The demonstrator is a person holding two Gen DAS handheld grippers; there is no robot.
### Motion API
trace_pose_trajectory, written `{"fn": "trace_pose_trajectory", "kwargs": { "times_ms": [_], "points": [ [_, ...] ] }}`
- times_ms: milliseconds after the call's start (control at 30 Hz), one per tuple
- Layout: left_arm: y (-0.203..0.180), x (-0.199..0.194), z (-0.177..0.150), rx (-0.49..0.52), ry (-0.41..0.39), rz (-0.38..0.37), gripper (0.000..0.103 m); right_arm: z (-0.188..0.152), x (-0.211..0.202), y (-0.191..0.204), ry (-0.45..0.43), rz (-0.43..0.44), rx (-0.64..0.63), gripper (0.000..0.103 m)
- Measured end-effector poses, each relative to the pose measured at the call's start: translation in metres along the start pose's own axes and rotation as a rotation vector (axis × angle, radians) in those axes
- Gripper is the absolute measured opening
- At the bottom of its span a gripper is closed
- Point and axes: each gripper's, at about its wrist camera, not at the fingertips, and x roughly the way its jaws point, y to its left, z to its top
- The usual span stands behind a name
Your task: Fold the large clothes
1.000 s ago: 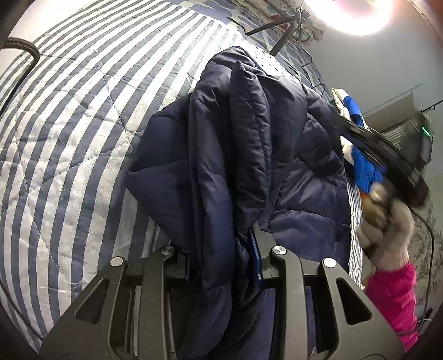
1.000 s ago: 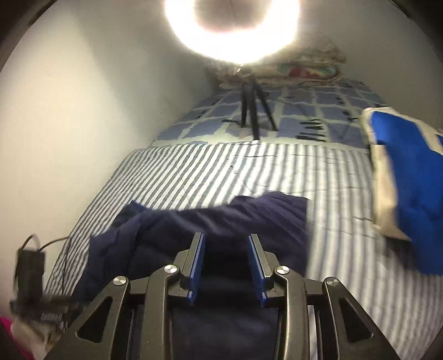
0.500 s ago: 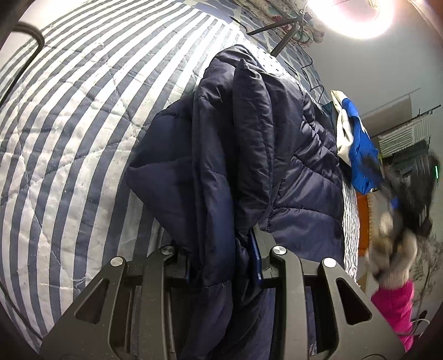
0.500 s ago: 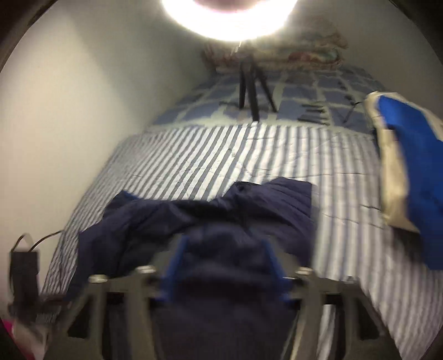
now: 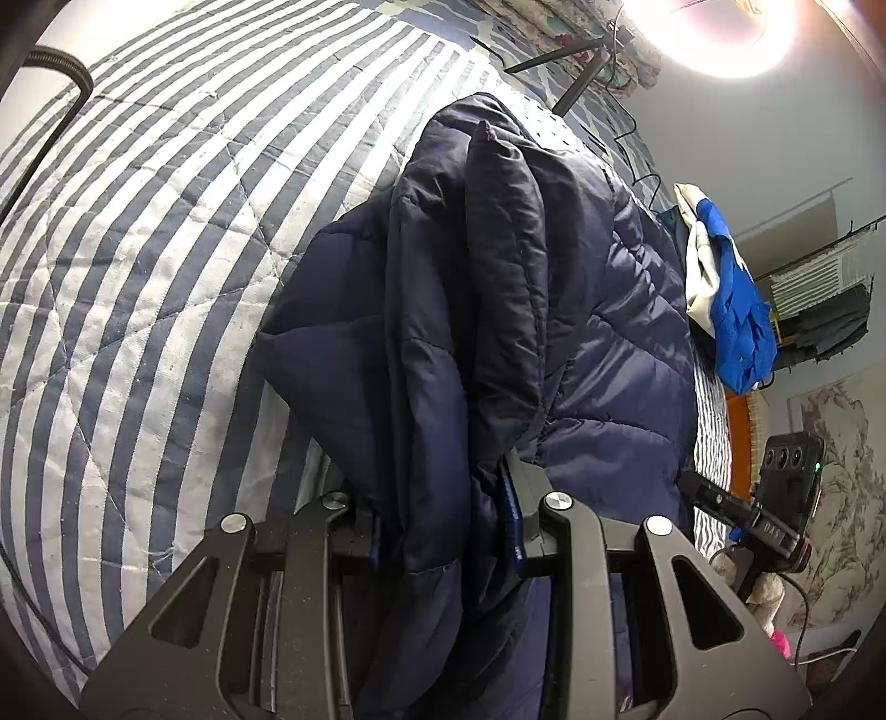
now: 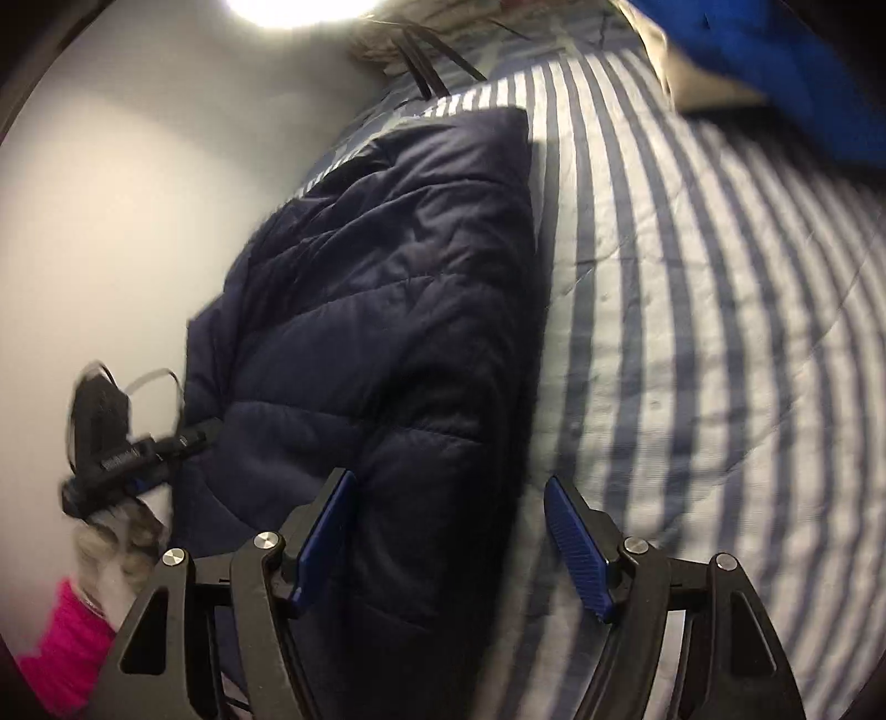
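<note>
A dark navy quilted jacket [image 5: 498, 310] lies on the blue-and-white striped bedspread [image 5: 138, 288]. My left gripper [image 5: 443, 531] is shut on a bunched fold of the jacket and holds it up above the bed. In the right wrist view the jacket [image 6: 387, 310] lies folded lengthwise. My right gripper [image 6: 448, 537] is open with its blue pads spread over the jacket's near right edge, holding nothing. The left gripper [image 6: 111, 448] shows at the left of that view, and the right gripper's body [image 5: 775, 515] at the right of the left wrist view.
A blue and white garment [image 5: 725, 299] lies at the right side of the bed and shows in the right wrist view [image 6: 775, 66]. A tripod [image 5: 576, 72] under a bright ring light [image 5: 720, 33] stands at the far end. A white wall [image 6: 111, 194] runs along the left.
My right gripper has opened, let go of the jacket and dropped low over its near right edge. The left gripper still holds its fold, barely moved.
</note>
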Motion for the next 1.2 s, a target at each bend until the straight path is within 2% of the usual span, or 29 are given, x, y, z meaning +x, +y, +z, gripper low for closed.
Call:
{"fn": "trace_pose_trajectory", "kwargs": {
  "times_ms": [100,167,233,333,400,433,467,533,600,633,733,800,833,867,900,967,1000,1100,1200],
  "points": [
    [-0.007,-0.001,0.0,0.015,-0.011,0.02,0.028,0.013,0.007,-0.01,0.005,0.017,0.006,0.052],
    [-0.013,-0.005,0.0,0.029,-0.025,0.036,0.026,0.028,0.008,-0.003,-0.002,-0.055,-0.061,0.043],
    [-0.02,-0.01,-0.002,0.04,-0.044,0.046,0.023,0.031,0.008,0.026,-0.015,-0.125,-0.126,0.031],
    [-0.032,-0.022,-0.004,0.079,-0.075,0.053,0.021,0.013,-0.009,0.066,-0.057,-0.201,-0.203,0.021],
    [-0.04,-0.032,-0.008,0.105,-0.088,0.044,0.02,0.018,-0.001,0.1,-0.077,-0.243,-0.25,0.018],
    [-0.045,-0.035,-0.01,0.119,-0.094,0.039,0.02,0.011,-0.011,0.109,-0.088,-0.277,-0.283,0.017],
    [-0.051,-0.039,-0.013,0.135,-0.099,0.035,0.02,0.006,-0.001,0.136,-0.094,-0.3,-0.305,0.017],
    [-0.062,-0.044,-0.018,0.164,-0.111,0.029,0.019,-0.008,-0.006,0.162,-0.116,-0.355,-0.364,0.016],
    [-0.078,-0.05,-0.023,0.195,-0.129,0.016,0.019,-0.021,0.014,0.212,-0.133,-0.375,-0.391,0.015],
    [-0.085,-0.052,-0.026,0.205,-0.136,0.008,0.018,-0.031,0.007,0.221,-0.146,-0.385,-0.402,0.015],
    [-0.111,-0.057,-0.034,0.254,-0.157,-0.014,0.017,-0.058,-0.058,0.181,-0.178,-0.419,-0.426,0.014],
    [-0.127,-0.059,-0.039,0.284,-0.169,-0.026,0.016,-0.061,-0.061,0.211,-0.192,-0.438,-0.433,0.014],
    [-0.135,-0.06,-0.041,0.292,-0.172,-0.036,0.016,-0.072,-0.088,0.192,-0.203,-0.449,-0.434,0.013],
    [-0.144,-0.06,-0.043,0.298,-0.176,-0.051,0.016,-0.072,-0.083,0.201,-0.213,-0.46,-0.434,0.013],
    [-0.15,-0.06,-0.044,0.3,-0.179,-0.061,0.016,-0.053,-0.056,0.223,-0.226,-0.474,-0.435,0.013],
    [-0.164,-0.058,-0.045,0.305,-0.185,-0.089,0.016,-0.043,-0.049,0.239,-0.256,-0.502,-0.442,0.013],
    [-0.17,-0.058,-0.045,0.309,-0.189,-0.095,0.016,-0.039,-0.045,0.262,-0.265,-0.511,-0.444,0.013],
    [-0.198,-0.054,-0.045,0.358,-0.206,-0.104,0.016,-0.026,-0.06,0.273,-0.298,-0.555,-0.458,0.013],
    [-0.221,-0.05,-0.038,0.383,-0.215,-0.128,0.016,-0.029,-0.073,0.295,-0.333,-0.605,-0.478,0.012]
  ]
}}
